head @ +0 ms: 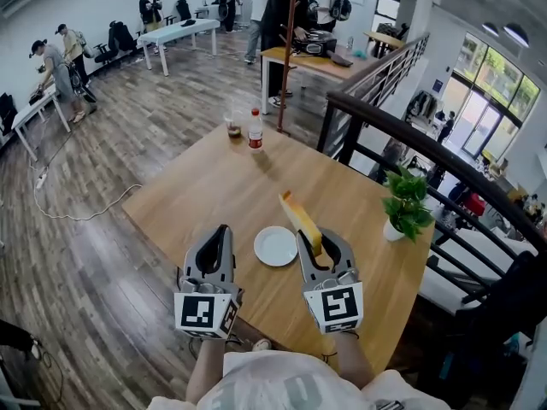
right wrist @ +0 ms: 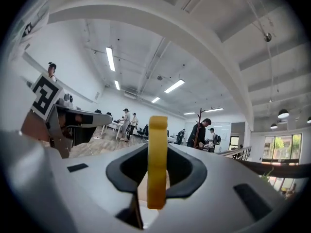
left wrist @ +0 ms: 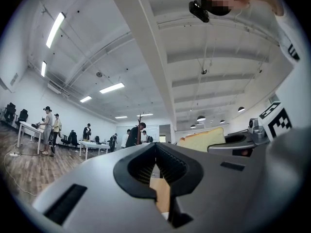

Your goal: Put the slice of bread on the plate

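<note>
A yellow-crusted slice of bread stands on edge, tilted, in my right gripper, which is shut on it. The right gripper view has the slice upright between the jaws. A small white plate lies bare on the wooden table, just left of the right gripper, between the two grippers. My left gripper hovers left of the plate, shut, with nothing in it. From the left gripper view, the bread and the right gripper show off to the right.
A red-capped bottle and a clear cup stand at the table's far corner. A potted plant sits near the right edge, beside a dark stair railing. People stand at tables far across the room.
</note>
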Demonstrator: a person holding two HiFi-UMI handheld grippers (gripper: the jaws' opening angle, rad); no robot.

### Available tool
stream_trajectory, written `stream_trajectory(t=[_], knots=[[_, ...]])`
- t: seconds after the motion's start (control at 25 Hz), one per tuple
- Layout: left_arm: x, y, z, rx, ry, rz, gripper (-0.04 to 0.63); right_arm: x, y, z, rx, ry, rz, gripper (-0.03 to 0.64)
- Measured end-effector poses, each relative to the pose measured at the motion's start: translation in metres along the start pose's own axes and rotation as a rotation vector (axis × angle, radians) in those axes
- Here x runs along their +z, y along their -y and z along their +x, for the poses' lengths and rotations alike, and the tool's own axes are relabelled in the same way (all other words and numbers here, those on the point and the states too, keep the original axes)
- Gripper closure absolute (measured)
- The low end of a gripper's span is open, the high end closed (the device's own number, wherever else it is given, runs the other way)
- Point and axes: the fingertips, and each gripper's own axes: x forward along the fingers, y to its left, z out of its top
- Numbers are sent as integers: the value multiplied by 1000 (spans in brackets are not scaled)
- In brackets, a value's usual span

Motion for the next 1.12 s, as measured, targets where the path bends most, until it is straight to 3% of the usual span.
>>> stream_trajectory(t=[0.24,0.68,0.96,1.12], knots=[[-20,-2,7,2,-46,-7,586,-23,-11,17,10,-95,-204,528],[-37,-12,4,29,-100,2,586,-50,-25,35,2,-178,-456,528],[-54,-18,7,48,-130,-4,586,-90,-37,57,-20,-239,-706,527],[-63,-20,6,60,-154,-8,586,-114,-43,64,-8,-266,-791,526]])
